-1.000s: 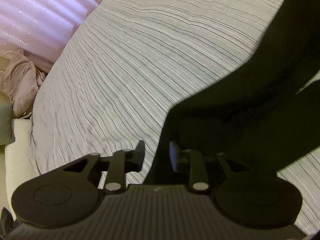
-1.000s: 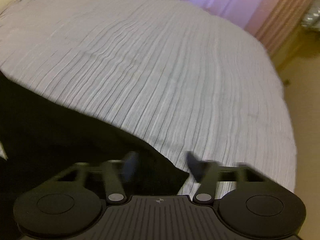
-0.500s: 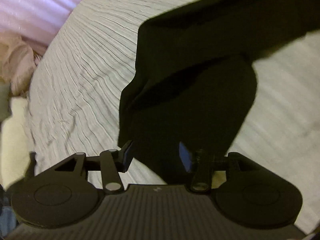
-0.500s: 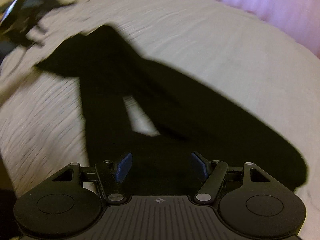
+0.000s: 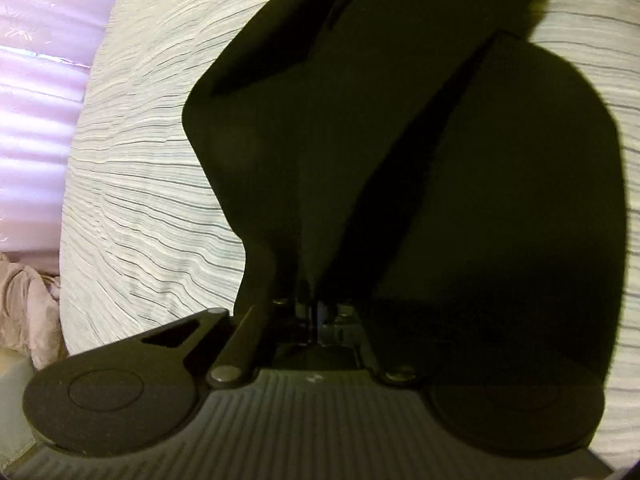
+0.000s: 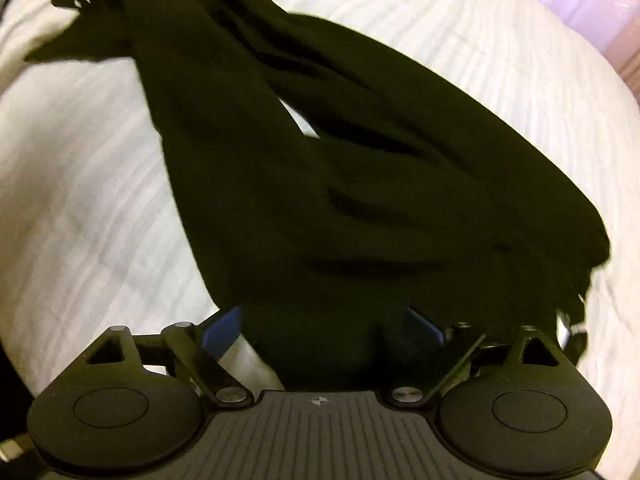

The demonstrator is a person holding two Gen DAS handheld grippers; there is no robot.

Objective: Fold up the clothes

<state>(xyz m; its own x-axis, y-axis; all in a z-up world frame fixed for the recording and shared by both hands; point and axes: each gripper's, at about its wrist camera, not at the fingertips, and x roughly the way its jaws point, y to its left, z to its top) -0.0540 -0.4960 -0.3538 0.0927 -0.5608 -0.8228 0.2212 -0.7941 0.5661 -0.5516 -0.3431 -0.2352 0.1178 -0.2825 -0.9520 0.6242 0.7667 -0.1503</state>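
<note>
Left gripper (image 5: 318,316) jaws are pinched together at bottom centre – seemingly on the black garment's (image 5: 400,160) near edge, too dark to confirm. Right gripper (image 6: 322,326) jaws are opening wide, dark cloth lying between them untouched. The garment sprawls up-frame across the striped bedspread (image 5: 152,184); pink curtain (image 5: 36,92) at far left.

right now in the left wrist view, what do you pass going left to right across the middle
pink curtain → striped bedspread → black garment → striped bedspread again at the right edge
</note>
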